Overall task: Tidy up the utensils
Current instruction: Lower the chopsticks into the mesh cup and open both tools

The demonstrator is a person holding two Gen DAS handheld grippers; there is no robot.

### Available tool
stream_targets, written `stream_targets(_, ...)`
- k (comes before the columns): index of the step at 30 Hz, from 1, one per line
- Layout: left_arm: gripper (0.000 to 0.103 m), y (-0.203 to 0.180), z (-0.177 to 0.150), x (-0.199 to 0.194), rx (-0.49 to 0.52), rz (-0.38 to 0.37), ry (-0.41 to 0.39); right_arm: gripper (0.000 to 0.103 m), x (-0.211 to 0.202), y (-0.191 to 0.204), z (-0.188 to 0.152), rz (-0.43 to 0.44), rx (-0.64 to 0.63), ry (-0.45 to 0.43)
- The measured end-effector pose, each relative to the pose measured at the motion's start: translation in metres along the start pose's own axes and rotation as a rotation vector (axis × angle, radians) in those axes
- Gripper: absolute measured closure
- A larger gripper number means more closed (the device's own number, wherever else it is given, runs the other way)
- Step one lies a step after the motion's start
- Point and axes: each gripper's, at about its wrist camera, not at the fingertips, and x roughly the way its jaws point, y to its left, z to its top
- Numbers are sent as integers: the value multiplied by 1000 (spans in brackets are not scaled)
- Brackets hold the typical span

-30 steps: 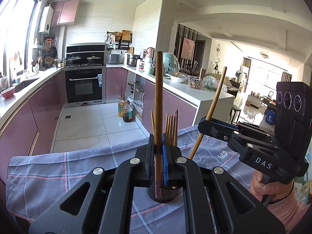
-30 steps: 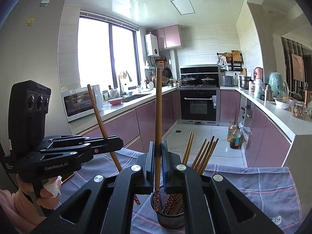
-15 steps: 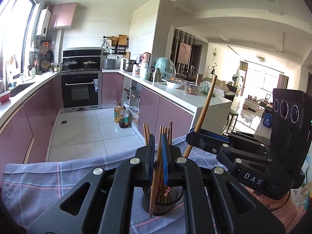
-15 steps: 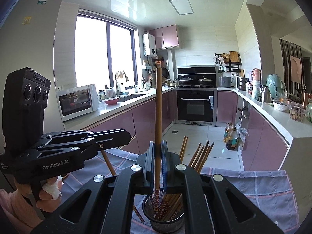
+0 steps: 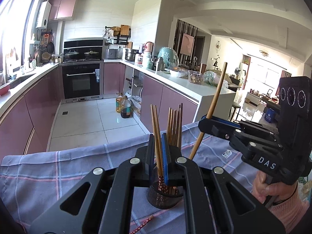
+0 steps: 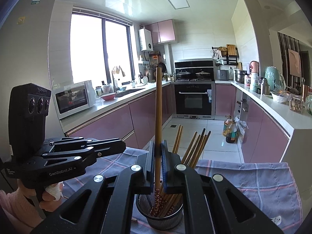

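Right wrist view: right hand-held gripper point(image 6: 158, 163) closed on one upright chopstick point(image 6: 158, 117), tip inside mesh holder point(image 6: 159, 217) on the cloth-covered worktop point(image 6: 263, 179). The jaws should be opened only once the tip is seated. Left wrist view alone shows a loose chopstick point(image 5: 142, 224) on the cloth; left hand-held gripper point(image 5: 158, 156) closed, apparently empty.

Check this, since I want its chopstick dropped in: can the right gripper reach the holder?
Probably yes. The right gripper, shut on the chopstick, hangs just above the holder, and the chopstick's lower end seems to sit inside the rim. The left gripper is off to the side.
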Motion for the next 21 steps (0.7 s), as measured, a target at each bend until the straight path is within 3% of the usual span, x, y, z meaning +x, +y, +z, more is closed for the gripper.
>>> stream_targets(14, 95, 34, -40, -8, -58, 18, 95, 97, 27, -10, -22, -4, 40, 99)
stream_targets(21, 92, 49, -72, -12, -85, 31, 154, 90, 25, -14, -28, -42, 59, 117)
